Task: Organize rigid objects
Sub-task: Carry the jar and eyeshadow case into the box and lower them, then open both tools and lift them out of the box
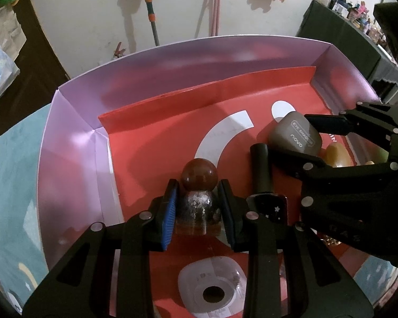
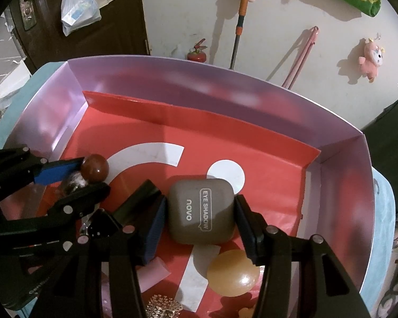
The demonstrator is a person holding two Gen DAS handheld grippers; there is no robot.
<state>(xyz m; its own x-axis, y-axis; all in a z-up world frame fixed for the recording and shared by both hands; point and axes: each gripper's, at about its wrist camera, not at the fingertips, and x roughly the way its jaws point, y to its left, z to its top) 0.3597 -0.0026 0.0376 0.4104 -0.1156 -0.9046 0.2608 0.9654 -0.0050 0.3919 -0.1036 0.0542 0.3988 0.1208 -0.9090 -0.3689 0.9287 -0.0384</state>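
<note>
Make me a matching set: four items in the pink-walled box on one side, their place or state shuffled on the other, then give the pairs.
Items
1. glittery bottle with a round brown cap
2. grey-brown eye shadow case
3. amber egg-shaped ball
4. white rounded case with a dark hole

Places or states
A. between the right tongs' fingers
B. lying loose below the left tongs
C. between the left tongs' blue-padded fingers
D. loose beside the eye shadow case, nearer the camera

Pairs: 1-C, 2-A, 3-D, 4-B

Gold filigree trinket (image 2: 163, 308) cropped by bottom edge
</note>
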